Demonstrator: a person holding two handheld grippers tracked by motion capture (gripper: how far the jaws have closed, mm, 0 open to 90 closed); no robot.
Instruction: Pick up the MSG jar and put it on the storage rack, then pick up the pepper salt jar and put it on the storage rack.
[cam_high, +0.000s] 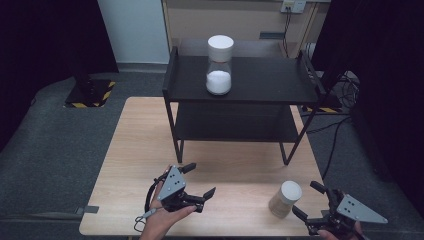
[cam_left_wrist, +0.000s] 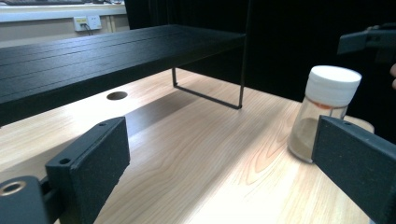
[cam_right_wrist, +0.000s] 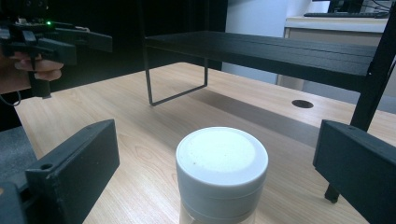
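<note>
Your right gripper (cam_high: 308, 200) is spread wide just beside the small round jar (cam_high: 285, 198), which stands on the smooth wooden table (cam_high: 140, 150) near its front right corner, so you look ready to grab it. Next, slide the jaws around its clear glass sides under the white lid and squeeze softly. Your left gripper (cam_high: 199, 179) waits wide apart too, holding nothing.

A jar (cam_right_wrist: 221, 173) stands right between the right gripper (cam_right_wrist: 217, 177)'s wide-apart fingers (cam_right_wrist: 74, 168), the table (cam_left_wrist: 196, 158) is bare between the left gripper (cam_left_wrist: 219, 168)'s fingers (cam_left_wrist: 91, 158), and the black shelf (cam_high: 240, 80) blocks the way farther ahead.
</note>
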